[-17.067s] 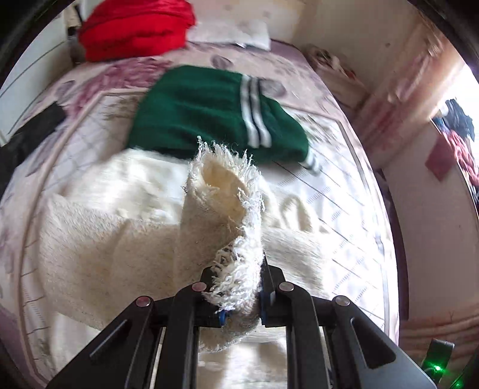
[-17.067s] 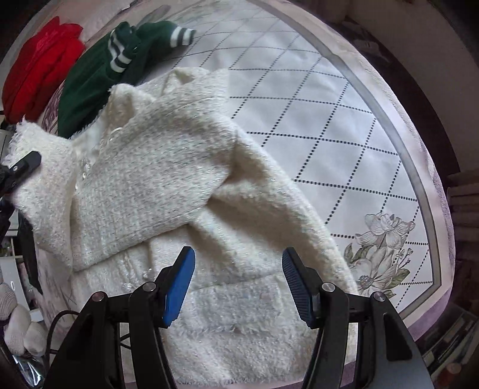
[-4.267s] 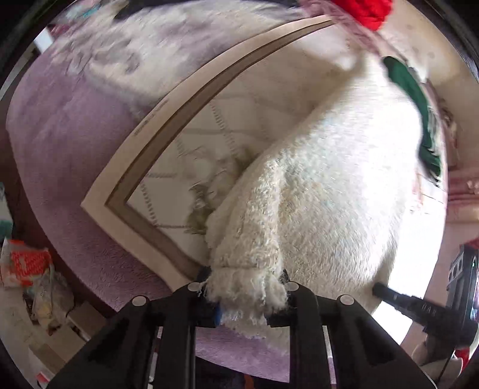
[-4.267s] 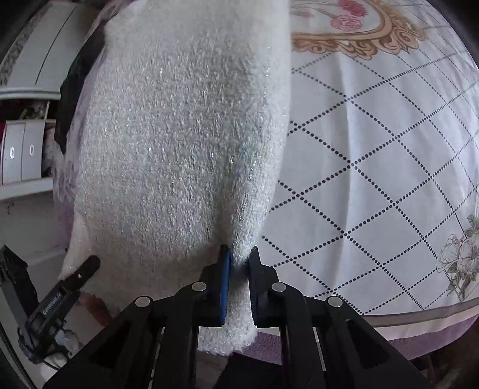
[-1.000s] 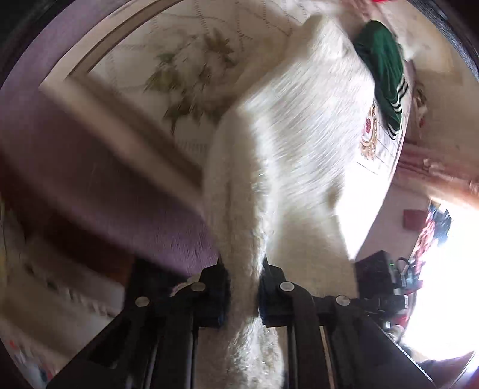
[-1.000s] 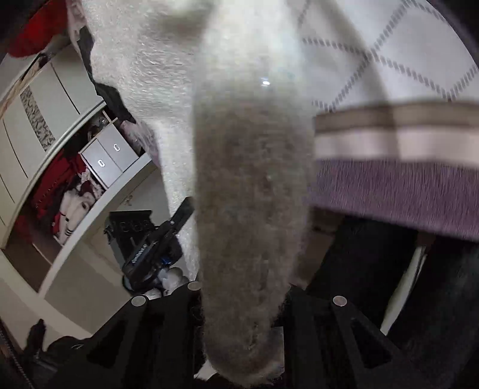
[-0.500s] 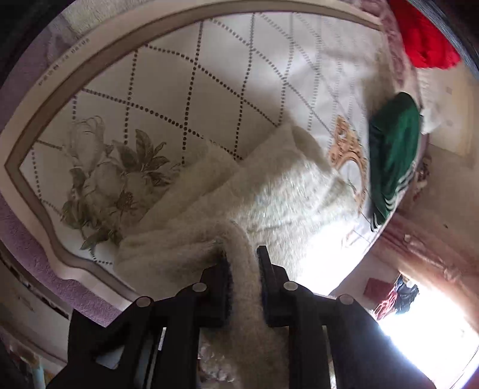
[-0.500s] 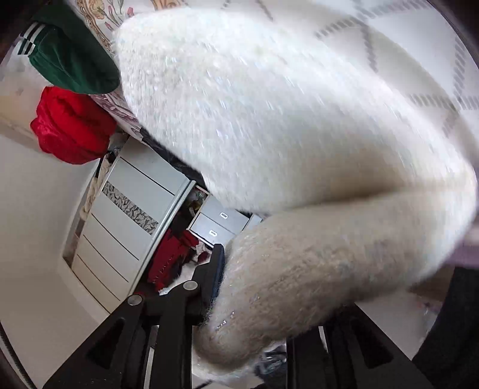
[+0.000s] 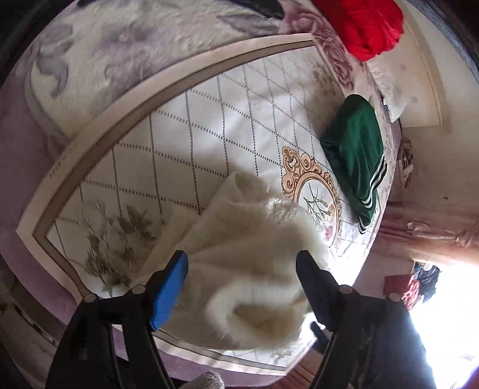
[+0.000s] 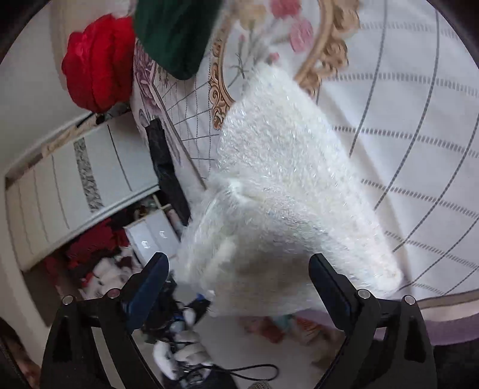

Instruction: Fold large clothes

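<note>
Lying on bed point(image 9: 209, 125): cream coat point(image 9: 257, 239); L claw point(image 9: 242, 287) & R claw point(image 10: 239, 287) spread.

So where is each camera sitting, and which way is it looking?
Left wrist: sits on the left gripper, looking down along its open fingers at the cream sweater on the bed; only the gripper shows.
Right wrist: sits on the right gripper, looking past its open fingers at the cream sweater near the bed's edge, with the wardrobe beyond.
Shared: the cream sweater, green garment and red garment.
</note>
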`<state>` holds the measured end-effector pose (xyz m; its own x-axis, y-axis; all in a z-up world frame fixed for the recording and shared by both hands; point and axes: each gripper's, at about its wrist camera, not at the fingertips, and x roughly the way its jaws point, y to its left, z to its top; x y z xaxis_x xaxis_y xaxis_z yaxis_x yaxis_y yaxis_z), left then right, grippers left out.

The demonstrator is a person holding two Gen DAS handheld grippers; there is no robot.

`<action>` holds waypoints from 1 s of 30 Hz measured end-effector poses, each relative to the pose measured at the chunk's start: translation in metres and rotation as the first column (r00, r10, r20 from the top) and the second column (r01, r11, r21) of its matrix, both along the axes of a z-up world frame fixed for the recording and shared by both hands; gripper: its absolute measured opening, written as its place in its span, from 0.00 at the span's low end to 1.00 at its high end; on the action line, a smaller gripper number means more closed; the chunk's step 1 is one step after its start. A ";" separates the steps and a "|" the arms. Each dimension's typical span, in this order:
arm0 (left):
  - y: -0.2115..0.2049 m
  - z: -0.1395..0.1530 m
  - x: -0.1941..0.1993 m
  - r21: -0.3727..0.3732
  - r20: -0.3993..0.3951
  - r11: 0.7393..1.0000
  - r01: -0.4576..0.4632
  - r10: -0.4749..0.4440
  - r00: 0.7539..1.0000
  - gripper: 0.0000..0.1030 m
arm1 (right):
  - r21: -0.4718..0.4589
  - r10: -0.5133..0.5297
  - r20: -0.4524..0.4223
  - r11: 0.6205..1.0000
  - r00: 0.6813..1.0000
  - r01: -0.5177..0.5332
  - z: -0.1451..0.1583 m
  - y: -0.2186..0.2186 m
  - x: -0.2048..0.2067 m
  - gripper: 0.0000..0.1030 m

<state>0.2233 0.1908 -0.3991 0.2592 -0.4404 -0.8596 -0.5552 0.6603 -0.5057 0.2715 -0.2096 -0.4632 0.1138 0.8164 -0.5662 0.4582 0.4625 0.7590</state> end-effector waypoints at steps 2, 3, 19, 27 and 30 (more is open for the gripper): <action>-0.012 -0.003 0.003 0.083 0.000 0.996 0.042 -0.043 0.999 0.79 | -0.149 0.157 0.048 0.978 0.986 -0.148 -0.003 -0.027 -0.008 0.93; -0.019 -0.003 0.000 0.147 -0.013 0.986 0.077 -0.076 0.997 0.80 | -0.222 0.242 0.062 0.949 0.968 -0.223 -0.001 -0.025 -0.008 0.93; -0.040 -0.099 0.018 0.295 -0.096 0.938 0.182 -0.161 0.982 0.89 | -0.455 0.455 0.054 0.804 0.889 -0.384 -0.082 -0.029 0.013 0.71; -0.037 -0.091 0.001 0.289 -0.072 0.947 0.140 -0.124 0.990 0.89 | -0.147 0.501 0.061 0.860 0.863 -0.488 -0.157 -0.029 0.035 1.00; -0.038 -0.090 -0.002 0.305 -0.066 0.944 0.127 -0.112 0.992 0.89 | -0.153 0.530 0.128 0.846 0.838 -0.511 -0.153 -0.016 0.037 1.00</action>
